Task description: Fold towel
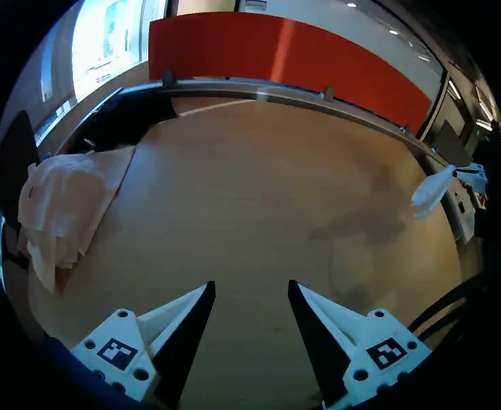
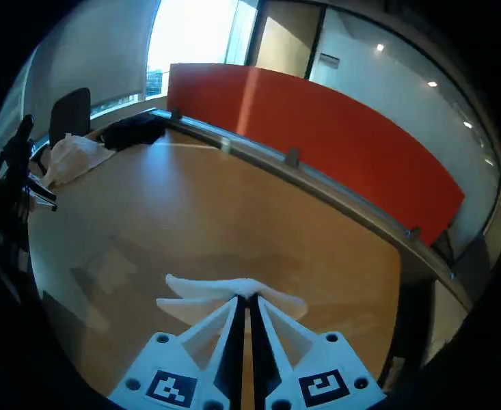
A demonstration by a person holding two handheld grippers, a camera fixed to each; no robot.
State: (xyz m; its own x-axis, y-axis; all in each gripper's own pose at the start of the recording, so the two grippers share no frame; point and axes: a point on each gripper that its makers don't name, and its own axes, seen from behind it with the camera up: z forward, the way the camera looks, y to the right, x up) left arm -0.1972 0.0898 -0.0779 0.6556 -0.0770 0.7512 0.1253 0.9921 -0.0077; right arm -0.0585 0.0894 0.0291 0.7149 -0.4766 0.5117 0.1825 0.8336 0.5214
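Left gripper: your left gripper [image 1: 251,283] hangs over the bare table [image 1: 250,191], fingers wide apart and holding nothing.
Right gripper: your right gripper [image 2: 247,298] has its fingers pinched almost together on a small bunch of the towel [image 2: 202,290].
Towel: it fans out to either side of those tips and looks lifted off the table, well apart from your left gripper.
Slip risk: the bite looks thin, so a quick swing or a tug from the other side could pull the cloth free.
Crumple risk: if you lay it down bunched like this, you get no straight edge to fold along.
Grab risk: reaching in with the left, you could catch two layers instead of one corner.
Pile: a heap of cloths [image 1: 65,198] sits at the table's left edge, so a wide sweep that way could drag it off.
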